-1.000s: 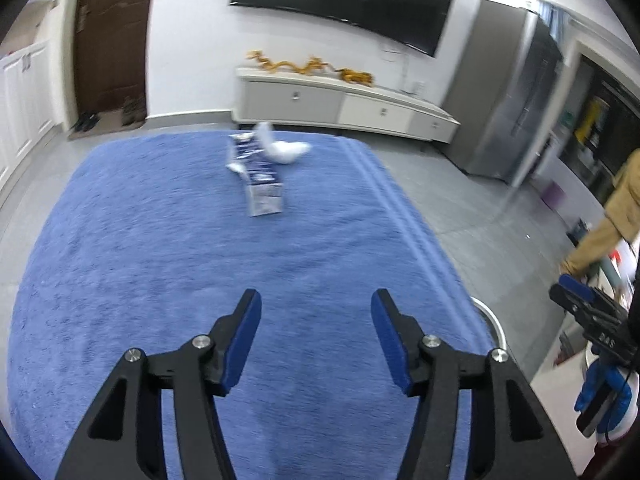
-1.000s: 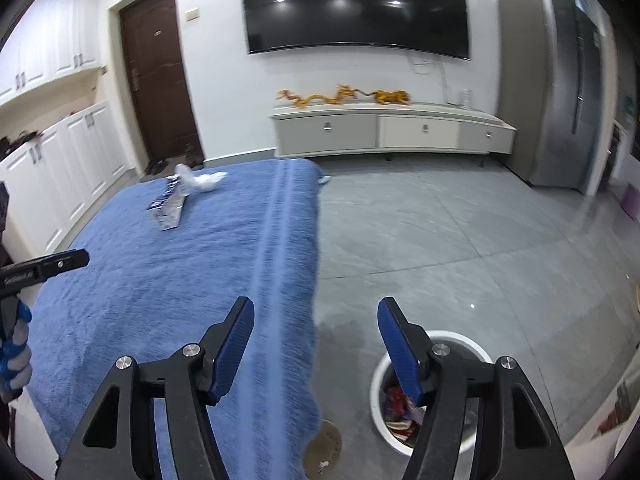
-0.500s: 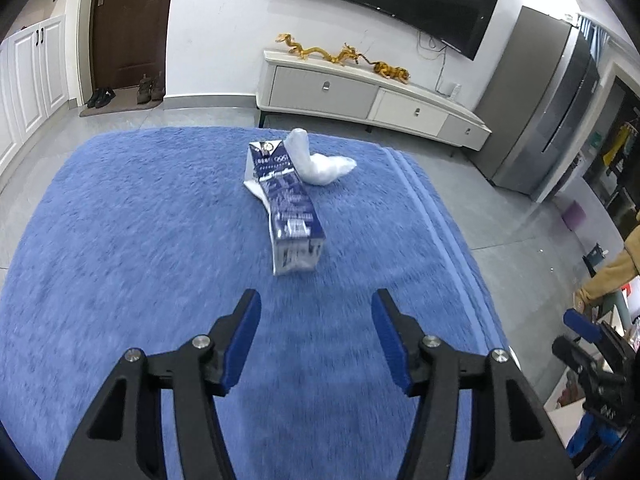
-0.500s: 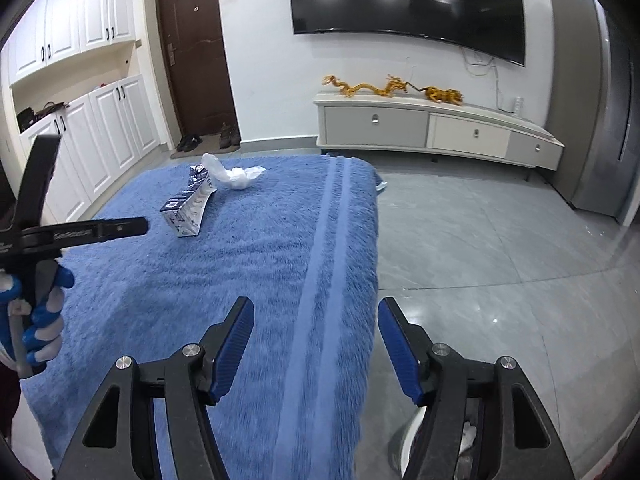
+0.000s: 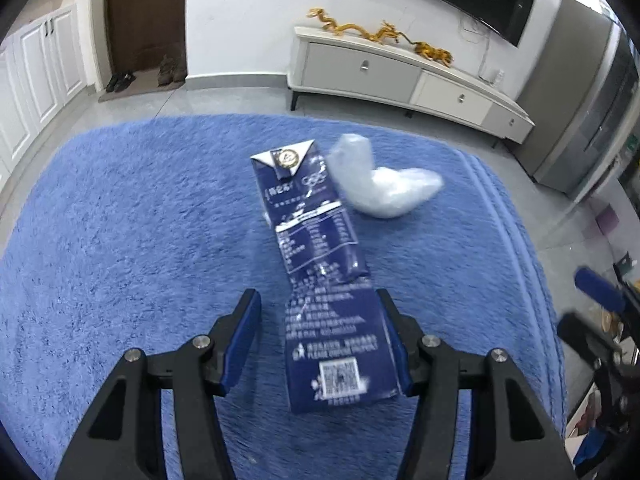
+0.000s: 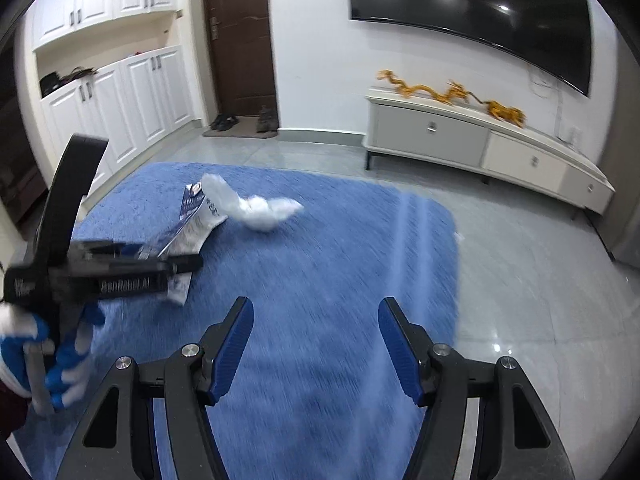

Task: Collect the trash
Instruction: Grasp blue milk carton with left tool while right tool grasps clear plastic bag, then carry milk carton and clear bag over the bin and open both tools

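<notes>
The left claw (image 5: 320, 336) stands apart, straddling the near end of the flattened blue carton (image 5: 320, 280) lying on the blue rug (image 5: 120, 240); it should lower squarely before squeezing, while the right claw (image 6: 316, 344), also apart, holds nothing

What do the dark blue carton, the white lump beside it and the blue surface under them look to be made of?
Carton: printed coated paperboard, slightly glossy, creased flat with folded corner flaps. White lump: probably thin crumpled plastic film or a bag, translucent with soft sheen; tissue is possible. Blue surface: shaggy pile textile, matte, visibly tufted.

Grey tiled floor (image 6: 520, 280), white wall (image 6: 320, 60) with dark television (image 6: 472, 28), brown door (image 6: 240, 40).
</notes>
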`<state>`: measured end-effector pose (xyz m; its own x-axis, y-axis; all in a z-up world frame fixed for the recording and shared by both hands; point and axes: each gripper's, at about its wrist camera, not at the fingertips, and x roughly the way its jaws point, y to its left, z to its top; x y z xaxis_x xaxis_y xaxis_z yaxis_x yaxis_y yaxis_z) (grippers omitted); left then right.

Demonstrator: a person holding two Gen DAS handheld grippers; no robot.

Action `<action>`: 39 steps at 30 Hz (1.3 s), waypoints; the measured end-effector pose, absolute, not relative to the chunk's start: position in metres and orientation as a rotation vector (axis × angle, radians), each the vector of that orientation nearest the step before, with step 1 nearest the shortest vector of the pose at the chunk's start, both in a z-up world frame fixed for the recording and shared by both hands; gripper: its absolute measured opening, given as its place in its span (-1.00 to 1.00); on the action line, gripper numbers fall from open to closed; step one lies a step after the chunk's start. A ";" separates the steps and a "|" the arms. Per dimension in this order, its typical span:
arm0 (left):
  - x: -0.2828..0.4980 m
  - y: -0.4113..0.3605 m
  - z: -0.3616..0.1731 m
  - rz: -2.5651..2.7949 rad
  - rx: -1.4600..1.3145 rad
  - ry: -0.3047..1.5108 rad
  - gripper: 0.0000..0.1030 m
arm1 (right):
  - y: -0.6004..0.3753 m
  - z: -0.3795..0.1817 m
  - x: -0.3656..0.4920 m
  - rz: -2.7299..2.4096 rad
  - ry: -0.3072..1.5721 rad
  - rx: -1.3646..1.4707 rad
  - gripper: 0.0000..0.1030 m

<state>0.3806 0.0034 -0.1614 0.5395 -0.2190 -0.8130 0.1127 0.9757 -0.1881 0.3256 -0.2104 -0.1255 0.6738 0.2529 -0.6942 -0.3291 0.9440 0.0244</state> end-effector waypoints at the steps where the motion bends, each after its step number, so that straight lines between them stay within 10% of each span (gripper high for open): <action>1: 0.381 0.009 -0.164 -0.204 -0.138 0.985 0.02 | -0.206 -0.126 0.334 0.341 0.763 -0.112 0.24; 5: 0.377 0.021 -0.167 -0.213 -0.144 0.969 -0.33 | -0.182 -0.134 0.368 0.391 0.764 -0.123 0.25; 21: 0.358 0.047 -0.169 -0.232 -0.250 0.898 -0.35 | -0.151 -0.167 0.457 0.388 0.841 0.148 0.30; 26: 0.349 0.056 -0.166 -0.216 -0.250 0.890 -0.35 | -0.149 -0.169 0.456 0.417 0.854 0.185 -0.36; 39: 0.271 0.072 -0.127 -0.194 -0.206 0.829 -0.35 | -0.154 -0.123 0.341 0.458 0.779 0.096 -0.47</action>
